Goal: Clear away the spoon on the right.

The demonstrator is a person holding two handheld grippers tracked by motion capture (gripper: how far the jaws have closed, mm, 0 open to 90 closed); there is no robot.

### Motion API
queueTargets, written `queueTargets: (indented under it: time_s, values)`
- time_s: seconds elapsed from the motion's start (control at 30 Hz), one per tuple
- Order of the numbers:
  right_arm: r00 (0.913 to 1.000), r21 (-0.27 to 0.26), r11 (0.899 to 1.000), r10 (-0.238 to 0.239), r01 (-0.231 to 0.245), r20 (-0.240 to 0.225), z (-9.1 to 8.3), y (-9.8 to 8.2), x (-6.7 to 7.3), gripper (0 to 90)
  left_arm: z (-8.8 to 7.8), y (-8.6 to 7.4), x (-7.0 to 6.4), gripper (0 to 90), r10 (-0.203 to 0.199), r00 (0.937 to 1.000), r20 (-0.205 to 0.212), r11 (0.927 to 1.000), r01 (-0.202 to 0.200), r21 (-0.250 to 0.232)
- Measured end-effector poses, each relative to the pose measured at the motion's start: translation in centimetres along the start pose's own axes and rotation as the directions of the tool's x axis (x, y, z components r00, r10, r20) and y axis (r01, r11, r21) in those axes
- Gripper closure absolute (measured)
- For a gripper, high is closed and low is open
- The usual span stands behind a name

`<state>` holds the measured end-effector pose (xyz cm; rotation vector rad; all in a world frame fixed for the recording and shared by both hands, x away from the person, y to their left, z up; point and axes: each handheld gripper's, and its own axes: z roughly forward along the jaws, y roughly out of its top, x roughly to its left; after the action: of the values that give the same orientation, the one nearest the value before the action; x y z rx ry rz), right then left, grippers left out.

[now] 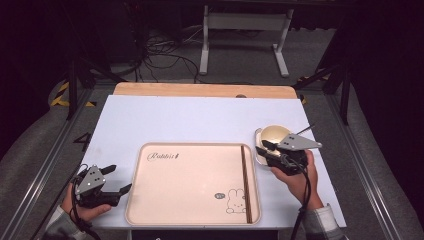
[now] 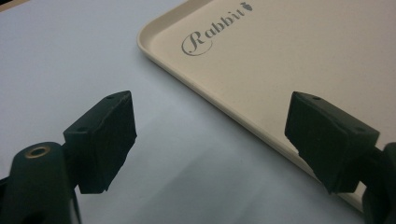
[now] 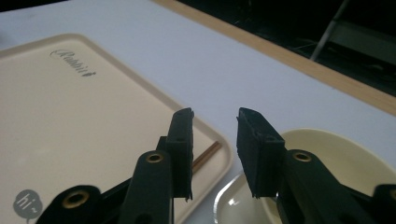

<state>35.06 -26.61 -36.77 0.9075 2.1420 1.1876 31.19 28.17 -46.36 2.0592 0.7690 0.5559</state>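
My right gripper (image 1: 270, 151), jaws apart and holding nothing, is hovering by the bowl (image 1: 274, 135) near the desk's right edge; I think it is hard, slippery, breakable, so I'm aiming for its rim.

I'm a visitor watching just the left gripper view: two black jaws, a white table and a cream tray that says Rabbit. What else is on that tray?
Observer: A pair of dark chopsticks lies along the right side of the tray, seen in the high view.
Operator: Any picture on it?
Observer: Yes, a little rabbit drawing near the lower right corner.
Operator: Where is the other hand?
Observer: The right gripper is over a cream bowl just right of the tray, jaws apart with nothing between them.
Operator: And the one I'm watching?
Observer: The left gripper sits left of the tray, open.
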Motion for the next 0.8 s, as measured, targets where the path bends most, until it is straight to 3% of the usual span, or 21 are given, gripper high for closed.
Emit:
queueTargets:
  time_s: [0.13, 0.2, 0.3, 0.4, 0.47, 0.7, 0.8]
  values:
    - [0.9961, -0.048, 0.998, 0.044, -0.04, 0.077, -2.6, -0.2, -2.2, 64.4, 0.1, 0.0, 0.0, 17.3, 0.009, 1.0, 0.001, 0.9999, -0.009, 0.012]
    - [0.9898, -0.062, 0.996, 0.067, -0.06, 0.126, -3.7, -0.4, -3.3, 63.8, 0.0, 0.0, 0.0, 17.3, 0.005, 1.0, 0.0, 1.0, -0.005, 0.005]
    - [0.9824, -0.082, 0.992, 0.106, -0.094, 0.153, -4.9, -0.8, -4.5, 62.1, 0.0, 0.0, 0.0, 17.3, 0.003, 1.0, -0.002, 1.0, -0.003, 0.004]
    - [0.9677, -0.097, 0.987, 0.148, -0.13, 0.204, -6.2, -1.5, -6.0, 62.1, 0.1, 0.1, -0.1, 17.3, 0.008, 1.0, 0.0, 0.9999, -0.008, 0.008]
    - [0.9524, -0.107, 0.979, 0.195, -0.174, 0.234, -6.8, -2.1, -7.0, 62.1, 0.2, 0.2, 0.0, 17.3, 0.012, 0.9999, -0.001, 0.9999, -0.012, 0.006]
    - [0.9236, -0.086, 0.961, 0.277, -0.264, 0.265, -6.7, -4.1, -9.3, 58.8, 0.4, 0.2, 0.0, 17.3, 0.01, 0.9999, 0.005, 0.9999, -0.01, 0.009]
    - [0.9172, -0.075, 0.946, 0.325, -0.316, 0.231, -5.6, -4.9, -10.0, 56.9, 0.3, 0.2, 0.0, 17.3, 0.008, 1.0, 0.003, 0.9999, -0.008, 0.006]
